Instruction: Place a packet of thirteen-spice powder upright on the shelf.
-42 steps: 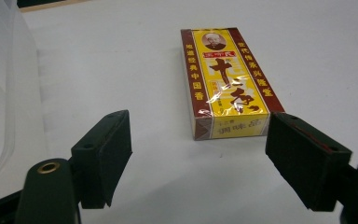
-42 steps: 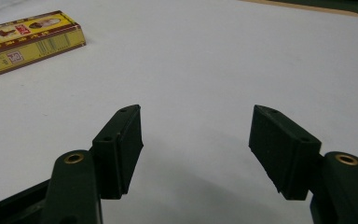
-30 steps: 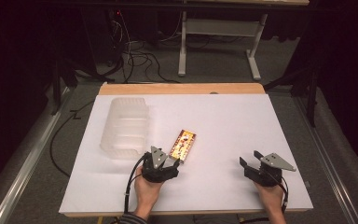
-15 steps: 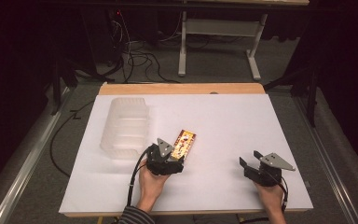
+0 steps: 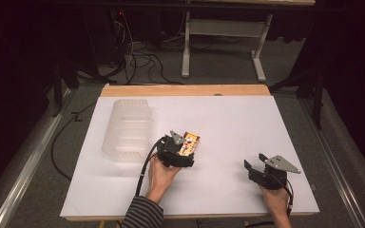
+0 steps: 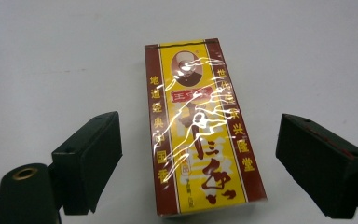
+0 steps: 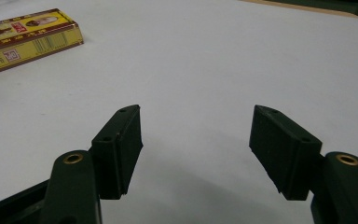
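A flat yellow and dark red box (image 6: pixel 203 130) wrapped in shiny film lies on the white table sheet, also seen in the high view (image 5: pixel 190 143) and far left in the right gripper view (image 7: pixel 25 35). My left gripper (image 5: pixel 178 152) is right at the near end of the box, and its own view (image 6: pixel 200 161) shows it open with a jaw on each side of the box, not touching it. My right gripper (image 5: pixel 256 168) rests low over bare sheet near the front right; in its own view (image 7: pixel 196 135) it is open with nothing between its jaws.
A clear plastic tray (image 5: pixel 126 133) stands left of the box on the white sheet (image 5: pixel 233 123). The table's wooden far edge (image 5: pixel 185 90) lies beyond. A metal rail (image 5: pixel 26 171) runs along the floor at left, with cables (image 5: pixel 138 57) behind the table.
My left gripper has moved forward and to the right, up to the near end of the box, so its jaws now flank it. The right gripper has stayed put.
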